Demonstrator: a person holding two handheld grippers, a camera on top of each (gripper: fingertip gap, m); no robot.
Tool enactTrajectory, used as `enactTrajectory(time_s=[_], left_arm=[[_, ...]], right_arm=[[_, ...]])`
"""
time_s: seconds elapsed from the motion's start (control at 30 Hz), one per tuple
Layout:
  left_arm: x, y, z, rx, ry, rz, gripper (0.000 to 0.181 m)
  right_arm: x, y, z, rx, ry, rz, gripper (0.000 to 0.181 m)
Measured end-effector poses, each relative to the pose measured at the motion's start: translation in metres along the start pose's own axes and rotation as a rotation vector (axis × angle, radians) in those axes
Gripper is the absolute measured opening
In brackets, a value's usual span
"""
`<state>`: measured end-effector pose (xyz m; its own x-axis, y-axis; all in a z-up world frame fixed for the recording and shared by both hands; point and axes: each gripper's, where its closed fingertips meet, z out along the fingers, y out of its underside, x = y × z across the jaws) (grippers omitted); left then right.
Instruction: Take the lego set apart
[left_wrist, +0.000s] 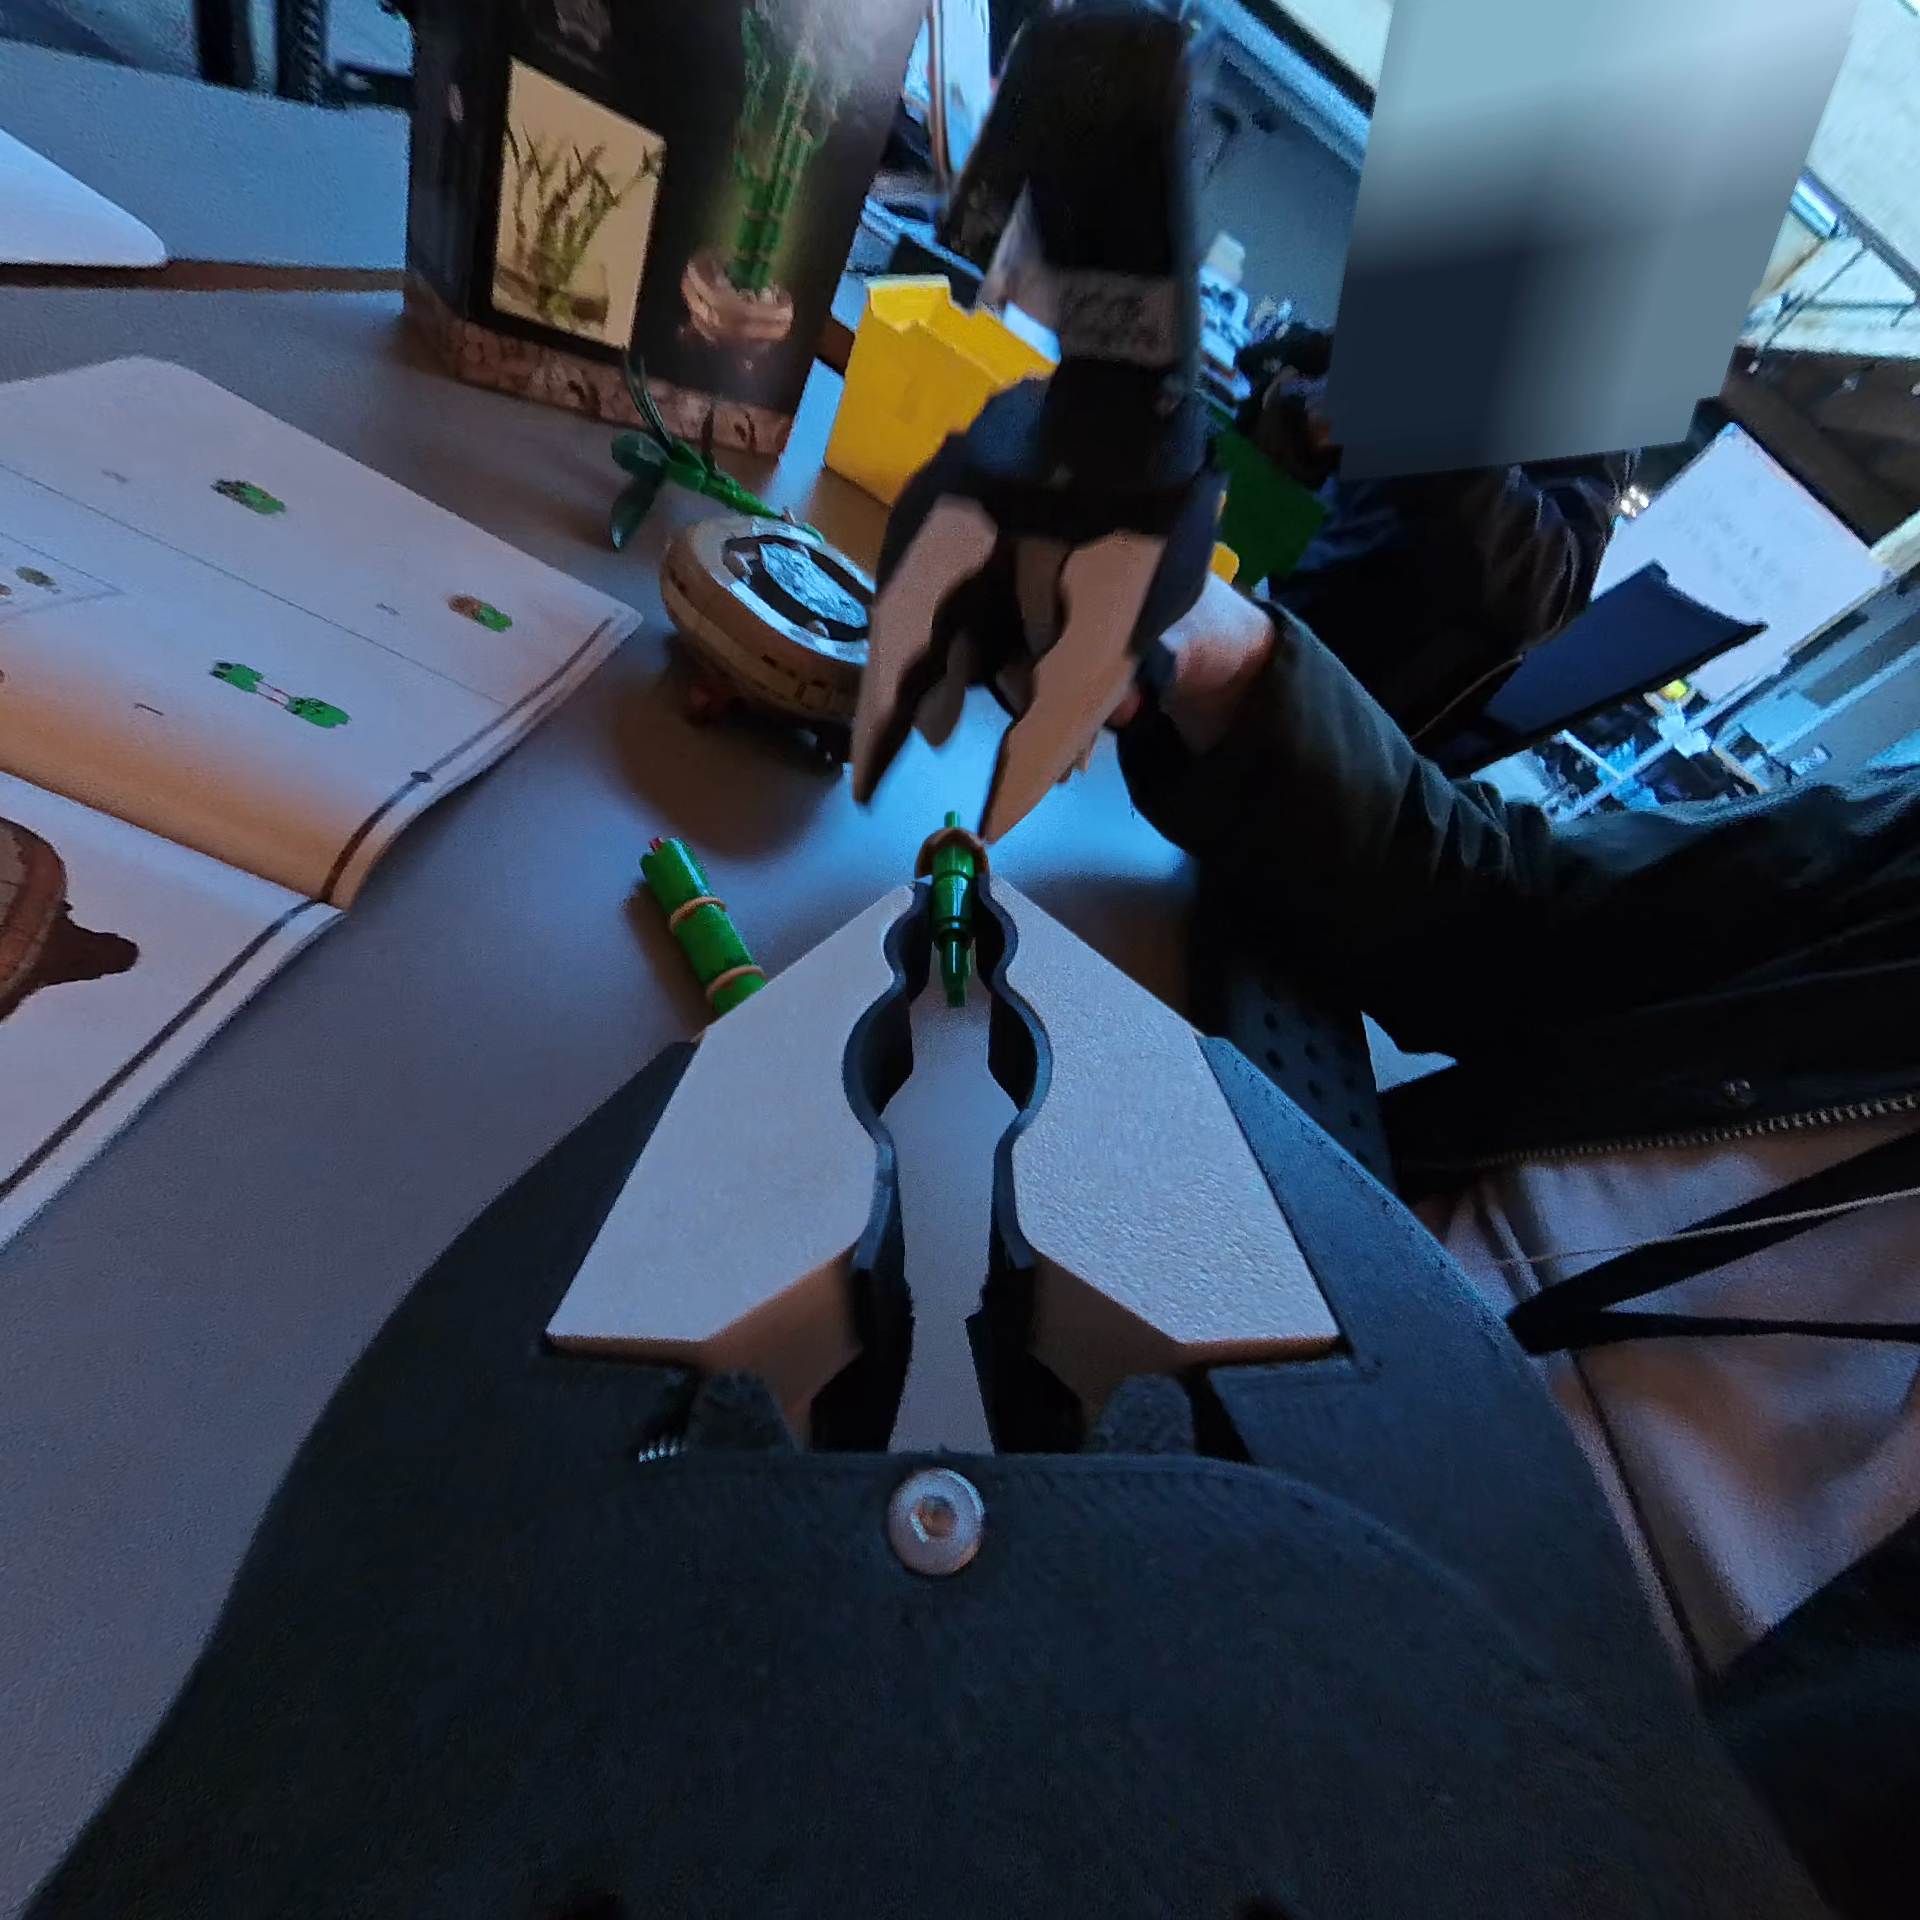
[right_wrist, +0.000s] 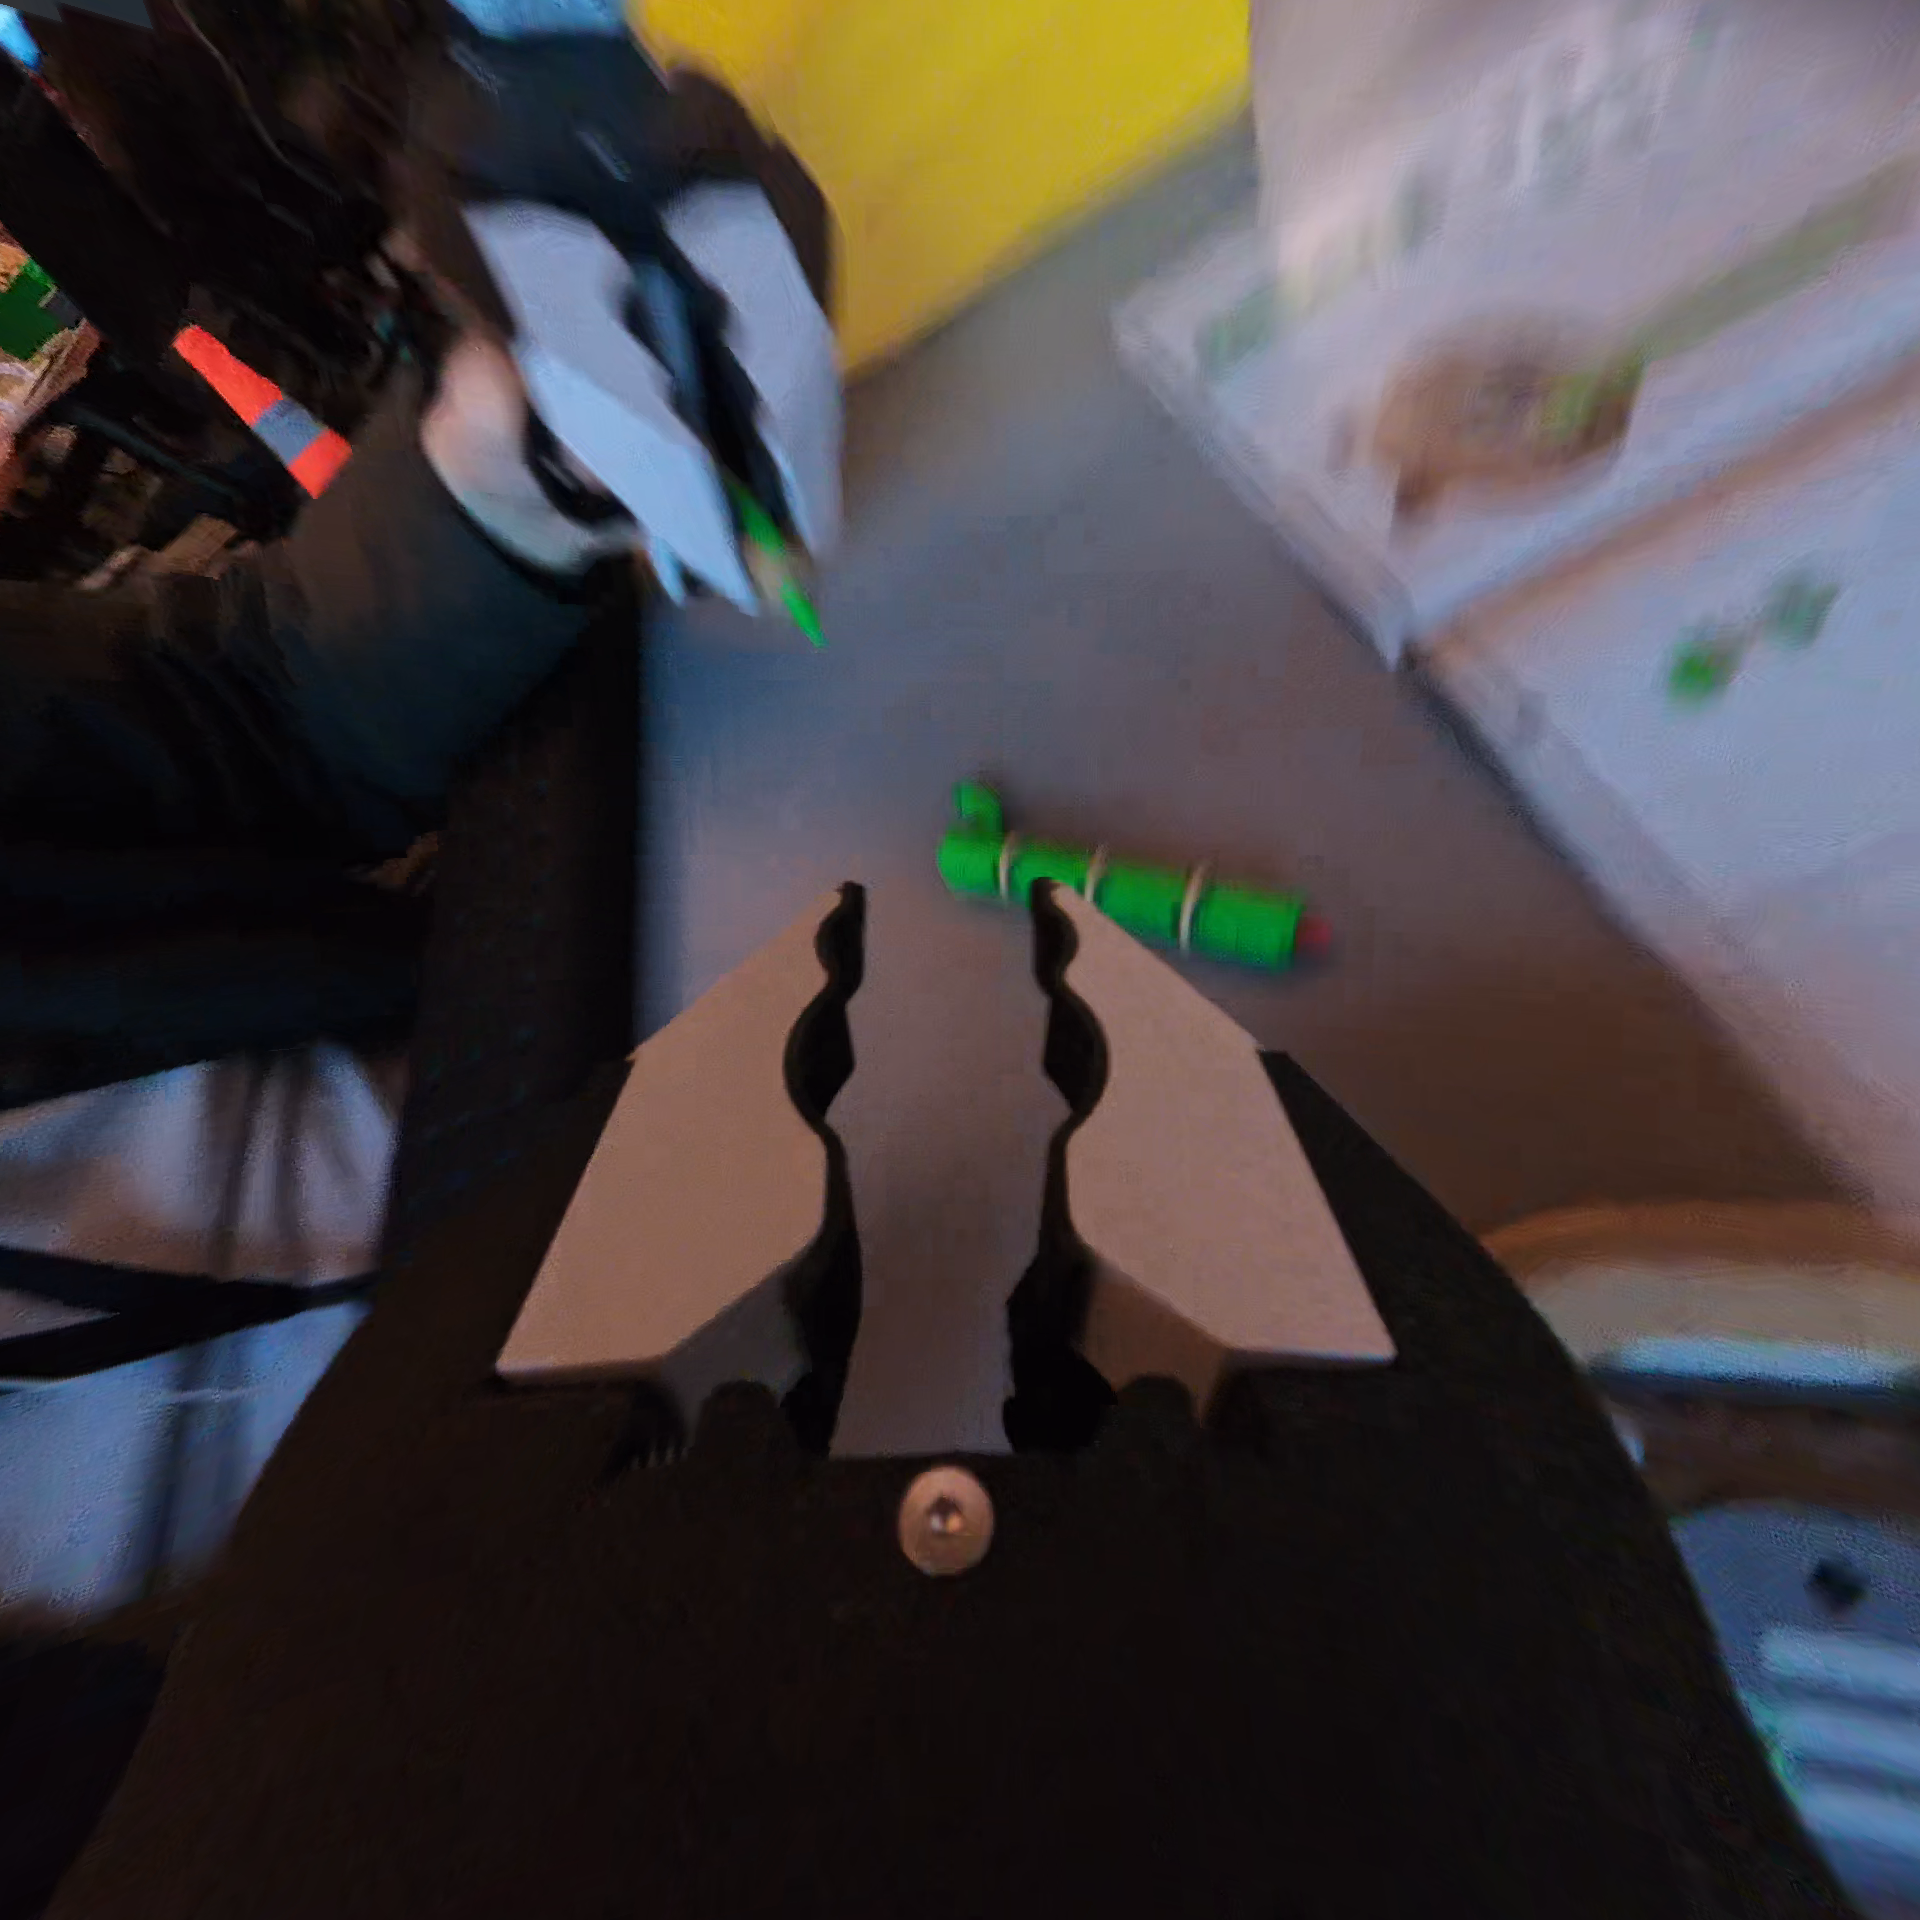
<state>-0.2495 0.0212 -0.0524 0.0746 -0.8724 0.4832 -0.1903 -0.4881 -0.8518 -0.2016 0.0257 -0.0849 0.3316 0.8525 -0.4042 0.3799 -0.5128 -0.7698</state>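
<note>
L gripper (left_wrist: 951, 894) fingers clamped on slim green stem piece (left_wrist: 951, 914) | R gripper (right_wrist: 945, 904) fingers apart | ribbed green stalk (right_wrist: 1132, 894) on table

Both grippers share one build: the left gripper (left_wrist: 951, 894) and right gripper (right_wrist: 945, 899) have black textured bodies, pale flat fingers (left_wrist: 748, 1164) with wavy black inner edges, and a silver screw (left_wrist: 935, 1520) at the base. The person wears a dark sleeve (left_wrist: 1403, 831).

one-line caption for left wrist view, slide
Left gripper clamps a thin green stem piece; open right gripper hovers beyond.
</note>
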Motion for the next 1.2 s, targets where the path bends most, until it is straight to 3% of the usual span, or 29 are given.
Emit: enactTrajectory(time_s=[0.07,0.1,0.2,0.3,0.4,1.2], left_arm=[[0.004,0.007,0.006,-0.041,0.022,-0.006,0.005],[0.007,0.01,0.009,-0.055,0.039,-0.013,0.005],[0.017,0.014,0.015,-0.074,0.103,-0.041,0.005],[0.019,0.018,0.018,-0.094,0.103,-0.031,0.006],[0.021,0.019,0.018,-0.103,0.113,-0.021,0.006],[0.033,0.016,0.021,-0.115,0.129,0.016,0.006]], right_arm=[[-0.023,-0.032,0.0,0.185,0.003,-0.272,0.05],[-0.034,-0.038,0.003,0.231,0.021,-0.384,0.05],[-0.045,-0.029,0.021,0.177,0.083,-0.59,0.047],[-0.05,-0.023,0.029,0.144,0.057,-0.597,0.025],[-0.049,-0.023,0.027,0.15,0.04,-0.575,0.016],[-0.054,-0.018,0.013,0.102,0.027,-0.624,0.012]])
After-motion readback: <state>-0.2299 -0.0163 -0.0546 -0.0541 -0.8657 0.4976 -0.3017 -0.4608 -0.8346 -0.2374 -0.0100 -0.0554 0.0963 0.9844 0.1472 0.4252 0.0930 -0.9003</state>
